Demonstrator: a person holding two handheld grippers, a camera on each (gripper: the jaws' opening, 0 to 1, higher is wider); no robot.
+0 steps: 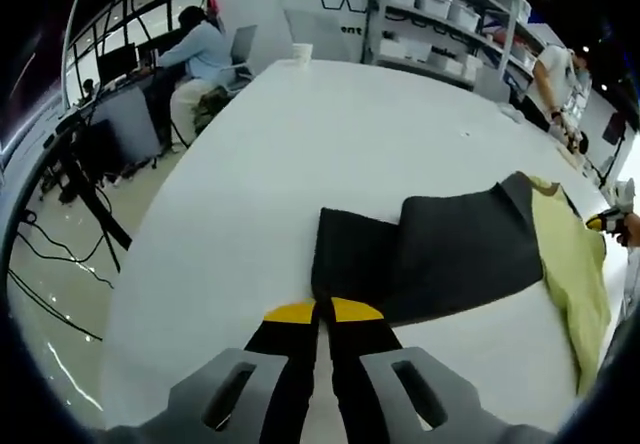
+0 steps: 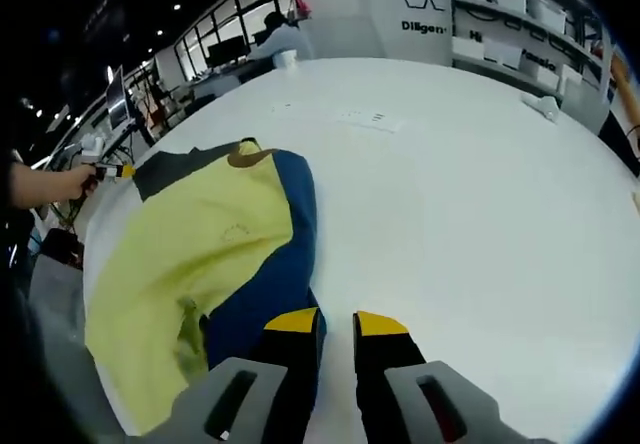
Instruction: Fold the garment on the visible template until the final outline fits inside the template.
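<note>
Two grippers are working over a large white table (image 1: 300, 164). In the left gripper view the left gripper (image 1: 322, 311) is hovering at the near edge of a dark grey template (image 1: 430, 254), with its yellow-tipped jaws pressed almost together; whether a bit of the dark sheet is pinched between them, I cannot tell. The template is lying flat on the table, and the garment (image 1: 572, 264) (pale yellow here) is resting over its far right end.

In the right gripper view the right gripper (image 2: 337, 322) is showing its jaws a narrow gap apart, holding nothing, just beside the blue edge of the garment (image 2: 215, 234). The garment is lying spread out, yellow on top with a blue part along its right side and a brown collar at the far end, where the grey template (image 2: 170, 169) is peeking out.

At the far left a hand (image 2: 78, 180) is holding the other gripper. Shelves (image 1: 440, 14) and seated people are standing behind the table.
</note>
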